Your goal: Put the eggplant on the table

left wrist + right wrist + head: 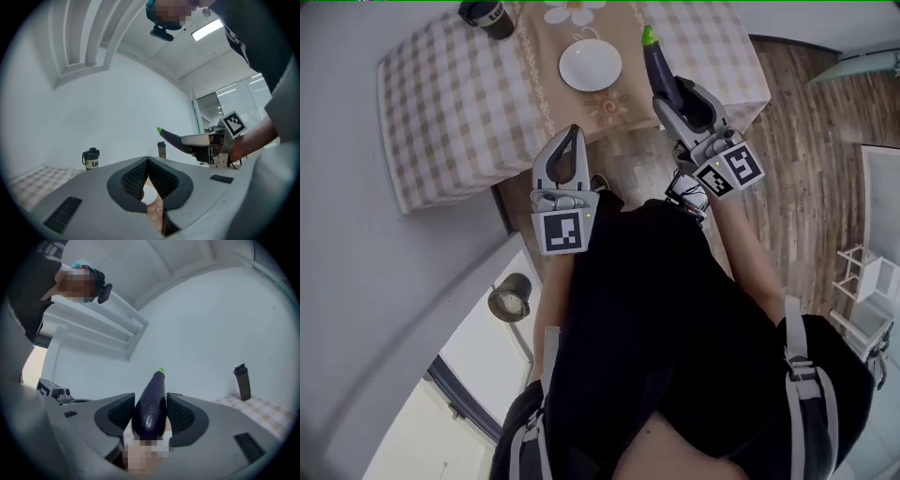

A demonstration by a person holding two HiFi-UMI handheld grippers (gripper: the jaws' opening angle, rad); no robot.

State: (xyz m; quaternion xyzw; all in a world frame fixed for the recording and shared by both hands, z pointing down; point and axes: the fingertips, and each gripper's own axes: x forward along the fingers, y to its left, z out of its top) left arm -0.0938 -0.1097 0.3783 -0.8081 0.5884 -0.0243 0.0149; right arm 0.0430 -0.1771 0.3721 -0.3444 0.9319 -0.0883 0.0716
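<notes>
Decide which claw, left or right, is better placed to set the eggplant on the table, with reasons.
Right. The right claw is shut on the eggplant, whose tip shows over the table near the plate. The left claw is shut on nothing.

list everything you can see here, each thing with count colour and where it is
long purple eggplant with a green tip: 1, purple, held in the right gripper
round white plate: 1, white, on the runner
patterned beige runner: 1, beige, along the table's middle
table under a checked cloth: 1, beige and white, ahead of the person
dark jug with a handle: 1, dark, on the checked cloth
slim dark shaker bottle: 1, dark, on the checked cloth
white wire rack: 1, white, on the wood floor, right
left gripper: 1, grey, jaws shut, empty
right gripper: 1, grey, jaws shut on the eggplant
</notes>
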